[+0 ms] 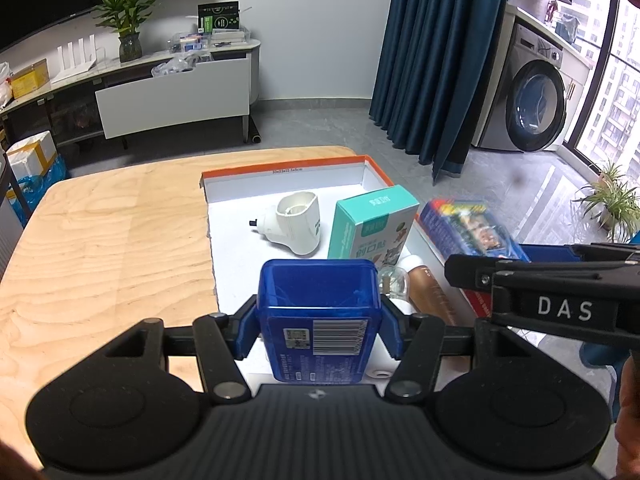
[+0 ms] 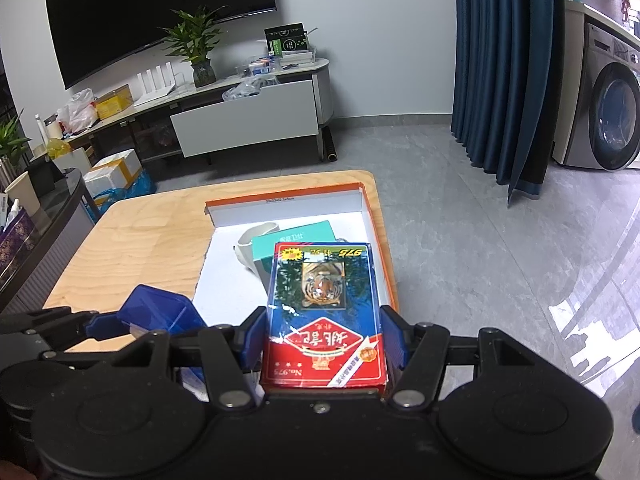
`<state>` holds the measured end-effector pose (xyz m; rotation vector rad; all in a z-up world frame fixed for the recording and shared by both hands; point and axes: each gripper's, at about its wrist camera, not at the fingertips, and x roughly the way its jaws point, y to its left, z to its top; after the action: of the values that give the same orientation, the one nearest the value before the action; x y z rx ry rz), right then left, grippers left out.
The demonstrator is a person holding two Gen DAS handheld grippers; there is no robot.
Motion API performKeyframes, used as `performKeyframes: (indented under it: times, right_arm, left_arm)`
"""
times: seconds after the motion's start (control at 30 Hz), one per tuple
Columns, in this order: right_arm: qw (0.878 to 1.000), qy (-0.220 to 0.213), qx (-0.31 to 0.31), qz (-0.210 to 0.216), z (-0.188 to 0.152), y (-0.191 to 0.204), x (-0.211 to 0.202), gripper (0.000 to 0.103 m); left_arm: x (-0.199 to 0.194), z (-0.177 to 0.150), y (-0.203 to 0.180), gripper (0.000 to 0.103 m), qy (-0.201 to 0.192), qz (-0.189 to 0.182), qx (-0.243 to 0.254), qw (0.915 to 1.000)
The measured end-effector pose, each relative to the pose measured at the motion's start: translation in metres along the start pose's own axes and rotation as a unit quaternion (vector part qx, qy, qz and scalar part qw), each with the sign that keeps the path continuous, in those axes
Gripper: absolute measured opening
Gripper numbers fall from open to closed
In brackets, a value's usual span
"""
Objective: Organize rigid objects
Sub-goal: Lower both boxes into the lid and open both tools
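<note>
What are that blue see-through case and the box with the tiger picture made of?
The blue case, held in the left tongs, looks like hard translucent plastic: light passes through its glossy walls. The tiger box, in the right tongs, seems printed cardboard under shiny clear film, judging by its sharp folded edges and glare; I can't be certain.

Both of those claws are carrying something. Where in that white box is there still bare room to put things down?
The white box is bare along its far wall and left side, beyond and left of the white plug-in device. Its near right corner is crowded: the teal carton, a clear bottle and a brown bottle sit close together. The wooden table left of the box is bare too.
</note>
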<state>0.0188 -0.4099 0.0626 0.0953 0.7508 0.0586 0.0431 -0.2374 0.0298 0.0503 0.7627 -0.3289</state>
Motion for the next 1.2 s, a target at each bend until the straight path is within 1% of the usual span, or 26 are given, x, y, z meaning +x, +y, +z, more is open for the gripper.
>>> performKeyframes:
  times: [0.23,0.43,0.53,0.63,0.77,0.83,0.9,0.93,1.03,1.13,1.2]
  right_arm:
    - [1.000,-0.008,-0.010,-0.004,0.002,0.002,-0.002,0.071]
    - [0.999,-0.030,-0.001,-0.014,0.003,-0.005,-0.013,0.071]
    - [0.999,-0.038,0.002,-0.021,0.004,-0.011,-0.020,0.072]
    - [0.999,-0.044,0.001,-0.025,0.004,-0.014,-0.027,0.073]
    - [0.999,-0.044,0.000,-0.025,0.001,-0.016,-0.034,0.074]
    - [0.999,-0.046,-0.002,-0.029,-0.001,-0.017,-0.037,0.075]
    - [0.999,-0.047,0.000,-0.027,-0.002,-0.019,-0.040,0.075]
    - [0.998,-0.048,0.001,-0.026,-0.003,-0.020,-0.043,0.076]
    - [0.998,-0.053,-0.002,-0.033,-0.008,-0.023,-0.050,0.078]
    - [0.998,-0.047,0.001,-0.033,-0.014,-0.027,-0.055,0.078]
    - [0.998,-0.043,-0.004,-0.036,-0.019,-0.028,-0.057,0.078]
  left_arm:
    - [0.000,0.001,-0.002,0.061,-0.001,0.000,0.003,1.0000]
    - [0.003,0.003,-0.005,0.061,-0.004,-0.003,0.004,1.0000]
    - [0.010,0.007,-0.008,0.061,-0.004,-0.010,0.001,0.9999]
    - [0.013,0.010,-0.009,0.077,-0.004,-0.034,-0.012,0.9993]
    - [0.008,0.008,-0.012,0.094,-0.010,-0.029,-0.002,0.9995]
    - [0.002,0.007,-0.011,0.099,-0.011,-0.020,-0.005,0.9997]
    - [-0.007,0.006,-0.011,0.100,-0.013,-0.009,-0.006,0.9999]
    - [-0.013,0.005,-0.011,0.102,-0.015,-0.001,-0.006,0.9999]
    - [-0.033,0.002,-0.009,0.103,-0.033,0.011,-0.009,0.9993]
    - [-0.044,-0.004,-0.010,0.103,-0.026,0.015,-0.013,0.9995]
    - [-0.046,-0.009,-0.012,0.103,-0.013,0.021,-0.015,0.9996]
